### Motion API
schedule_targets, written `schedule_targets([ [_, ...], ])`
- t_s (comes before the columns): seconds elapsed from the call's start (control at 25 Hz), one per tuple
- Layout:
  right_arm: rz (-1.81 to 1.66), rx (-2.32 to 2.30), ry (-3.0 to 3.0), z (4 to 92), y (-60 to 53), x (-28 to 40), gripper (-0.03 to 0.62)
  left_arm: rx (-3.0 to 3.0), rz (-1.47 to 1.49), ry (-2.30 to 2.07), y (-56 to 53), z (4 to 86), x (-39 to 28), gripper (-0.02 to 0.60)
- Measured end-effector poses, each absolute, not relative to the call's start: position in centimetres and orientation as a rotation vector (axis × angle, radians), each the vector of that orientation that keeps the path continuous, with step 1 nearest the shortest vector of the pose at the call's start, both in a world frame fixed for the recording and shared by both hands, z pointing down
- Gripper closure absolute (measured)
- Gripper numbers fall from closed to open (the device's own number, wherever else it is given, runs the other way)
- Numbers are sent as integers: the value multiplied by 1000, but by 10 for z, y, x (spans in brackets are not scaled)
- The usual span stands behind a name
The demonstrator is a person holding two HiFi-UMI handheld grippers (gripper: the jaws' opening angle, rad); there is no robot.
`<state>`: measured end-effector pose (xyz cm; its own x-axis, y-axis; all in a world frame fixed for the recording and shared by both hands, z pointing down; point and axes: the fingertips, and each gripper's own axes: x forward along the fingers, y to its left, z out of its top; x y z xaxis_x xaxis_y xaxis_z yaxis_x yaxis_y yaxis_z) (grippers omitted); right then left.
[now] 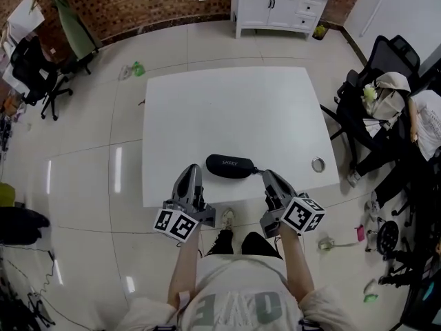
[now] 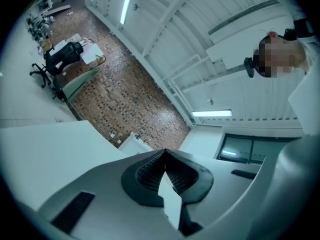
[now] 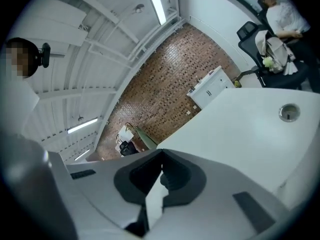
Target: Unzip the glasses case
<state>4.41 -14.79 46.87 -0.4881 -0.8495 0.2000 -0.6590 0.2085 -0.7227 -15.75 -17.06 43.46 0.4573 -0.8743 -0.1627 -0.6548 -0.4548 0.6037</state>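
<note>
We find the glasses case (image 1: 231, 165) lying near the front edge of the table (image 1: 234, 102), apparently zipped shut. The left gripper (image 1: 190, 172) is near the case's left end and the right gripper (image 1: 267, 177) is just beside its right end. Each has its jaws together with nothing between them. We judge the approach step to be in hand. Next, one gripper must open to steady the case and the other to take the zip pull, which is too small to confirm.
</note>
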Motion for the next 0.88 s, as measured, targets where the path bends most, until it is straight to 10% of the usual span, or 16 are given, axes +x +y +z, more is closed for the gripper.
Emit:
schedule_targets([
  [0.88, -894, -1457, 2412, 434, 429, 104, 594, 2504, -611, -1287, 426, 373, -120, 578],
])
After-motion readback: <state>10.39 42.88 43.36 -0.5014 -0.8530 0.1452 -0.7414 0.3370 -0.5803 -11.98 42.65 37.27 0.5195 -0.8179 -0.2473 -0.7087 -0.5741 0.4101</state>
